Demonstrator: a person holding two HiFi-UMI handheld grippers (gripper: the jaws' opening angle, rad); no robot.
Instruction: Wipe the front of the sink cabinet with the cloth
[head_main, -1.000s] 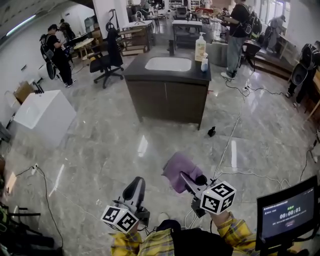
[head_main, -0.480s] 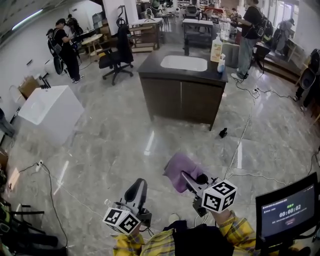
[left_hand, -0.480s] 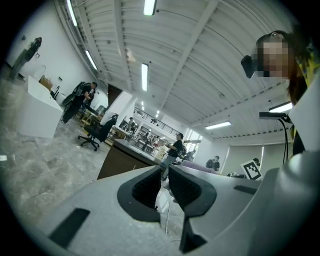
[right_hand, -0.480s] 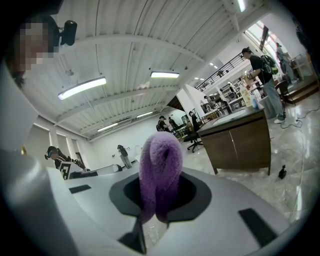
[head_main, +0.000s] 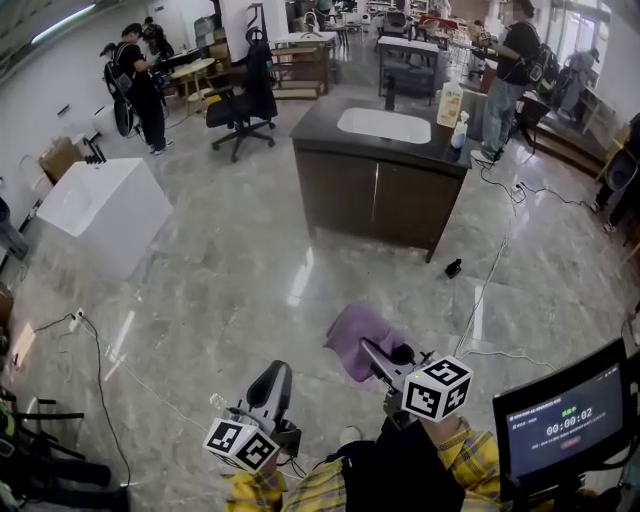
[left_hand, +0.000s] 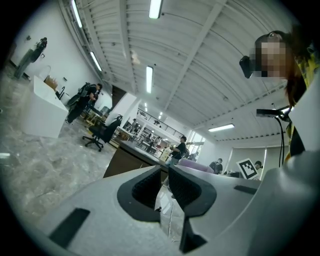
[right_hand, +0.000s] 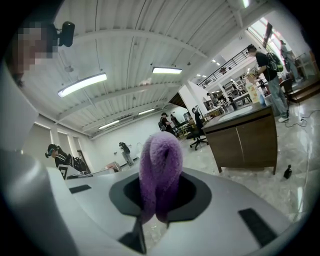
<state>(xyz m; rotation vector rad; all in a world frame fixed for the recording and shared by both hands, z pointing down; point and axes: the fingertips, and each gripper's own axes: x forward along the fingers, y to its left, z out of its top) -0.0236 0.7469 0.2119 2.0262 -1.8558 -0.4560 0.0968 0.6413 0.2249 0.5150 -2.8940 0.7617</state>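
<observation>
Your right gripper (head_main: 372, 352) has its jaws clamped on the cloth (head_main: 358, 338). It's a fuzzy purple towel, and in the right gripper view it rises from between the pads as a rounded, doubled-over fold (right_hand: 160, 165). From the head view it spreads in a soft crumpled sheet beyond the jaw tips. How far it hangs underneath is hidden by the gripper body.

Your left gripper (head_main: 272, 378) carries nothing. In its own view the ribbed black pads (left_hand: 186, 189) stand all but together, with only a thin slit between them and shiny floor showing through.

The sink cabinet (head_main: 380, 205) stands well ahead of both sets of jaws. It's a boxy unit with flat dark-brown doors and a dark top, and a white rounded-rectangular basin (head_main: 385, 125) is sunk into it. A pale pump bottle (head_main: 450, 103) stands at the top's far corner, too small to read. The cloth is nowhere near the cabinet front.

Glossy grey marble floor (head_main: 230, 290) lies between the jaws and the cabinet. A thin cable (head_main: 487, 290) snakes across it beside a small black object (head_main: 453, 268) you can't make out. The screen (head_main: 565, 425) outside your right jaws is cut off at the edge.
</observation>
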